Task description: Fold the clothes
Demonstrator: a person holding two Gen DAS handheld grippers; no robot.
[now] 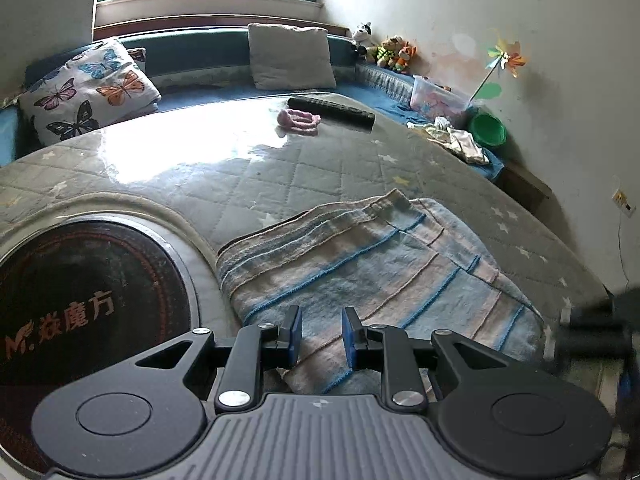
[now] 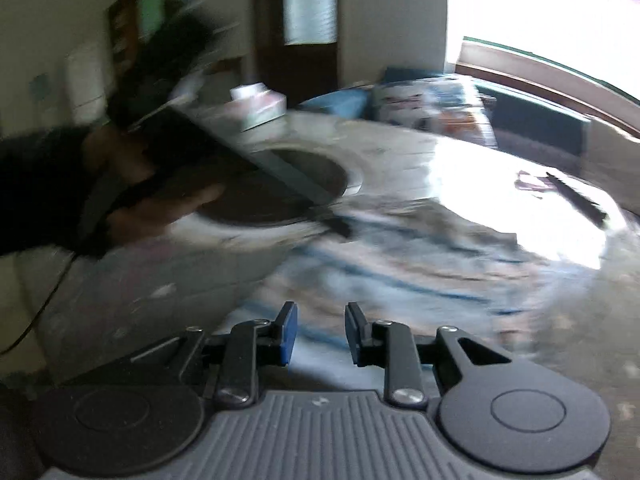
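quilted bed (image 1: 240,168), one striped garment (image 1: 360,272)

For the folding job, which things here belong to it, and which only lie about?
Belong to the job:
striped blue and beige knitted garment
left gripper
right gripper

Only lying about:
butterfly-print pillow
pink knitted item
long black bar
green plastic bowl
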